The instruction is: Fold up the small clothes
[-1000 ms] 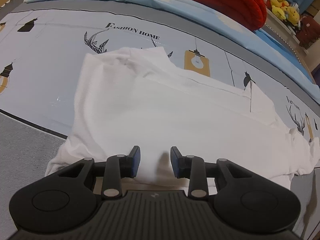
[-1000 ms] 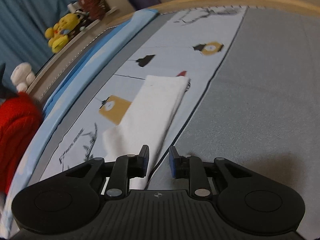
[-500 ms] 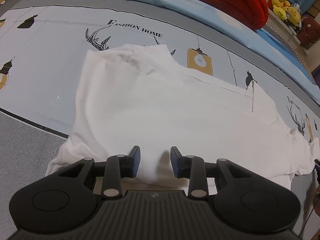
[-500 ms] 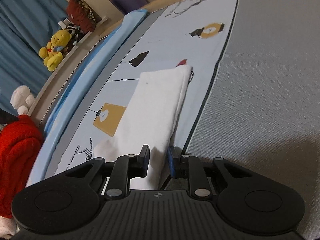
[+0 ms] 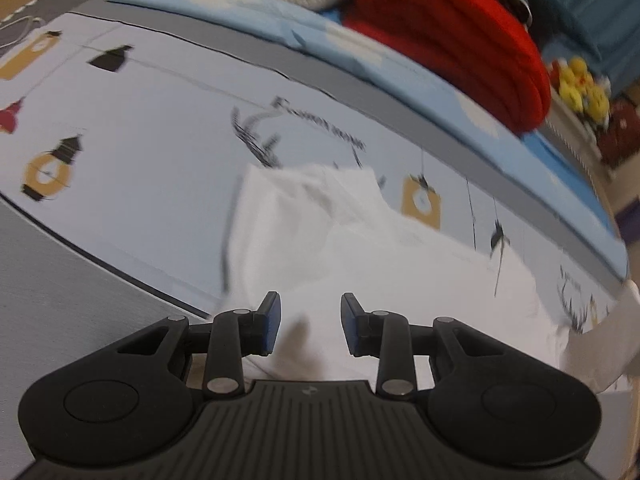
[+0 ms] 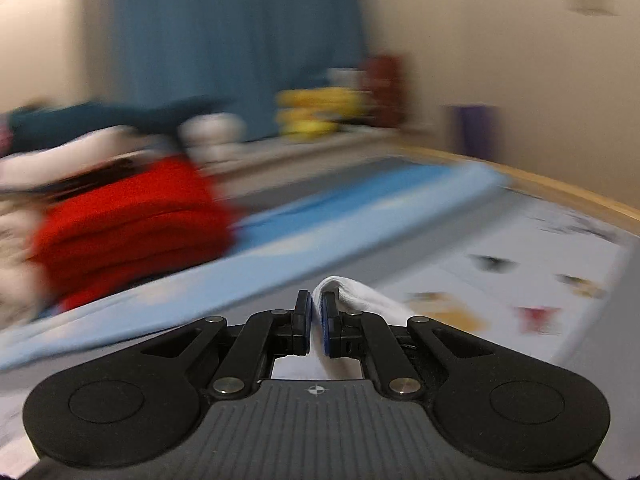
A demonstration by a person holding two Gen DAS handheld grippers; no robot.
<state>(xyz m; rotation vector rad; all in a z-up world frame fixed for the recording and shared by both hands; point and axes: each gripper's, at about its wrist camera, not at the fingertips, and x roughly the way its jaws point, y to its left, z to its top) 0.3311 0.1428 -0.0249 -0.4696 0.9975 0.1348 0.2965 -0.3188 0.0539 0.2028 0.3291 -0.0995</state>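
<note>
A white garment [image 5: 352, 248] lies spread on the printed bed sheet [image 5: 140, 152] in the left wrist view. My left gripper [image 5: 310, 326] is open and empty, hovering over the garment's near edge. In the right wrist view my right gripper [image 6: 316, 322] is shut on a fold of the white garment [image 6: 360, 300], which drapes off to the right of the fingers and is lifted above the bed. The lifted end also shows at the far right of the left wrist view [image 5: 600, 344]. Both views are motion-blurred.
A red folded blanket [image 5: 460, 40] and a blue pillow edge [image 5: 280, 24] lie along the far side of the bed. Yellow plush toys [image 6: 316, 116] sit on a ledge before a blue curtain [image 6: 240, 40]. A grey sheet panel [image 5: 60, 272] lies at near left.
My right gripper has closed on the garment's end and lifted it, swinging up to face the far wall. My left gripper stayed open and pulled back a little over the garment.
</note>
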